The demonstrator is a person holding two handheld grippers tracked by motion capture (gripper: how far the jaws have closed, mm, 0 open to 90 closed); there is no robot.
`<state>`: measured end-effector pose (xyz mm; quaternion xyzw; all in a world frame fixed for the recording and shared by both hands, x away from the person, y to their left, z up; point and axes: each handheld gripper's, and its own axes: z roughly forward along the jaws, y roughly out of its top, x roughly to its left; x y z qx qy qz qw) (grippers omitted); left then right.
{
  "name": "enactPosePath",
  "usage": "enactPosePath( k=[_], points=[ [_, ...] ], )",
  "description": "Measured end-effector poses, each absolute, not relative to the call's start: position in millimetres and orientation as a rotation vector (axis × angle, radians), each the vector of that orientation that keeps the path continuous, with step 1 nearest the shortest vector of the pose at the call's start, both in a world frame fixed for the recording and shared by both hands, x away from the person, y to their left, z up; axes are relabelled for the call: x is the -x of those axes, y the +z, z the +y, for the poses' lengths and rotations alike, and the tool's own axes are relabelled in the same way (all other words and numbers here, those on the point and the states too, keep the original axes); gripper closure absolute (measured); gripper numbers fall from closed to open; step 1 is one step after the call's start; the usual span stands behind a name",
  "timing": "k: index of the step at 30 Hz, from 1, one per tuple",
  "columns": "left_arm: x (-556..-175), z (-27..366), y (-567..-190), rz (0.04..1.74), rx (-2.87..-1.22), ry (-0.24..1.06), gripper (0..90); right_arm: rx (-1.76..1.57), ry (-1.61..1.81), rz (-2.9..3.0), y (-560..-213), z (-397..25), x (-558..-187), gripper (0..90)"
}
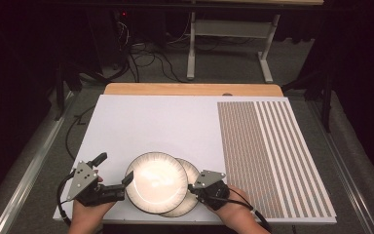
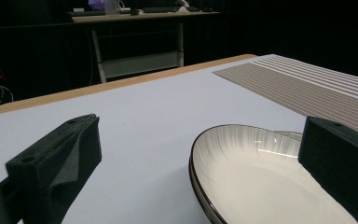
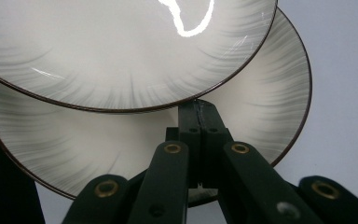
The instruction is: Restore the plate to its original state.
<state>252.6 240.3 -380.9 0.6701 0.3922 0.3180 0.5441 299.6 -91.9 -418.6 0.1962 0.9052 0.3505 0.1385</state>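
Two cream plates with grey streaks and dark rims lie overlapped near the table's front edge. The upper plate (image 1: 157,181) (image 2: 261,186) (image 3: 121,46) rests partly on the lower plate (image 1: 192,170) (image 3: 261,102). My left gripper (image 1: 113,168) (image 2: 200,140) stands open at the upper plate's left rim, one jaw over the plate and the other out on the bare table. My right gripper (image 1: 191,186) (image 3: 198,109) is shut, lying over the lower plate's right part with its tips against the upper plate's rim. Nothing shows between its jaws.
The plates sit on a white board (image 1: 151,122) with a wooden table edge (image 1: 190,89) behind it. A brown-and-white striped mat (image 1: 268,151) covers the right part. Beyond the table stand a desk frame (image 1: 229,44) and floor cables (image 1: 146,61).
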Motion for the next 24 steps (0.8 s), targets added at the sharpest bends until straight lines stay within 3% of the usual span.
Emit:
enactPosePath(
  k=[24],
  points=[
    [-254.9,243.6,-383.3,0.952,-1.592,0.737,0.0,-0.561,1.0,2.613,-418.1,-91.3,-299.1,90.0]
  ],
)
